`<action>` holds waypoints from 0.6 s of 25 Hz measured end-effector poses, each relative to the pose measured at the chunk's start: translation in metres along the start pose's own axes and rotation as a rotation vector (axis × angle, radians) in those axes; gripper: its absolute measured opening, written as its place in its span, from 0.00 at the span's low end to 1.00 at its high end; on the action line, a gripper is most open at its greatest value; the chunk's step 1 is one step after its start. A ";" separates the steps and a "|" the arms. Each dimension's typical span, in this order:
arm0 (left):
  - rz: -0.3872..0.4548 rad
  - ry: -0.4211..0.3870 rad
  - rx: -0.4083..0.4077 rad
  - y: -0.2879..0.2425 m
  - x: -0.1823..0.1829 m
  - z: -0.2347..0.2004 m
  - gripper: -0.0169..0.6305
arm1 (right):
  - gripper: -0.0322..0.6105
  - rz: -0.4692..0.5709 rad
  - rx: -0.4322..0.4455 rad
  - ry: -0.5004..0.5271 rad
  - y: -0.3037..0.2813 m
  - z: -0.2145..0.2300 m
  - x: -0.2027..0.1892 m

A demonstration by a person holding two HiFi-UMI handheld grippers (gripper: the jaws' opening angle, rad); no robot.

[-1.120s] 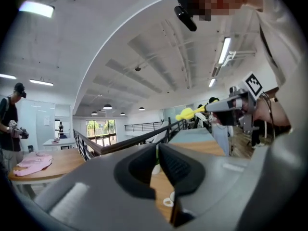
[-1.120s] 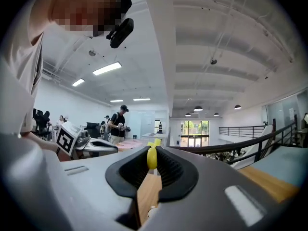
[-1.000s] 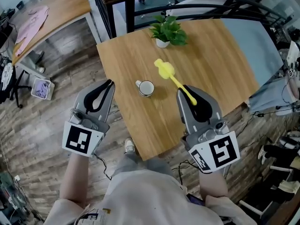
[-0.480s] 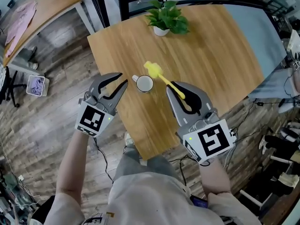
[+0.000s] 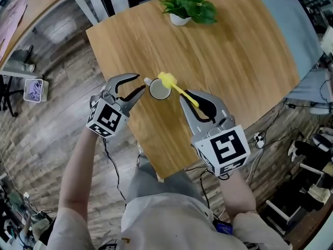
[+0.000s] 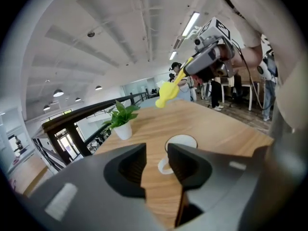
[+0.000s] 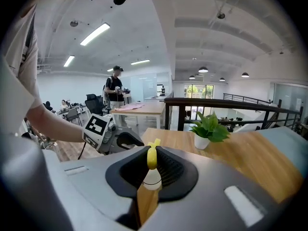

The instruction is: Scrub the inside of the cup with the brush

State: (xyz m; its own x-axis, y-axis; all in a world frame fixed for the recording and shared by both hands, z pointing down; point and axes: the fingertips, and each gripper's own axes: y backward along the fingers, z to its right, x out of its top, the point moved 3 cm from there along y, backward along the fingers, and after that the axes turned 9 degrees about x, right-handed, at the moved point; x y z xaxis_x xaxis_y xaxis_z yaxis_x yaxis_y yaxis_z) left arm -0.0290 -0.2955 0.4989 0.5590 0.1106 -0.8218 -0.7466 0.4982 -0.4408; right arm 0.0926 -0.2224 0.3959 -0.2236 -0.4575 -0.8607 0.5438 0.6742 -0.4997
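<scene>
- Closest to us, on our side of the cup and a bit to its right, the right tongs [image 5: 195, 97] are clamped on the thin end of the yellow brush [image 5: 179, 90]. The handle runs straight out between the jaws, so we reckon there's no need to regrip.
- Just left of the cup sit the left tongs [image 5: 138, 83]. Their jaws have just been opening and stand wide apart, holding nothing. In the left gripper view the cup's handle shows in the gap, but the pads aren't touching it.
- The white cup [image 5: 158, 89] stands upright on the wooden table [image 5: 234, 51], mouth up, its handle sticking out toward the left tongs.
- We'd pin the cup first: slide the left tongs in and close them on the handle or the wall. A light cup like this will probably skate or tip once the bristles push sideways.
- The brush head [image 5: 167, 80] hangs over the cup's far rim, up in the air and not inside yet.
- We'd tip the brush steeper and bring the head down through the middle of the mouth, not across the rim. Then press it to the inner wall and work round in circles, finishing on the bottom.
- Well beyond the cup there's a little potted plant [image 5: 188, 1], far enough off that it shouldn't get in the way.
</scene>
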 end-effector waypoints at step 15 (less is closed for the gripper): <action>-0.111 -0.162 -0.177 -0.072 -0.068 0.031 0.24 | 0.11 -0.154 0.048 -0.103 -0.042 0.018 -0.089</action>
State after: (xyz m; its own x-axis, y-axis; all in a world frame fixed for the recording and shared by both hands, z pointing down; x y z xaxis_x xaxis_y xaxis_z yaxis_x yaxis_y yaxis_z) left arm -0.0018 -0.3127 0.5977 0.6810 0.2068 -0.7025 -0.7208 0.3585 -0.5932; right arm 0.1039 -0.2206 0.4955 -0.2247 -0.6116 -0.7586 0.5483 0.5642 -0.6173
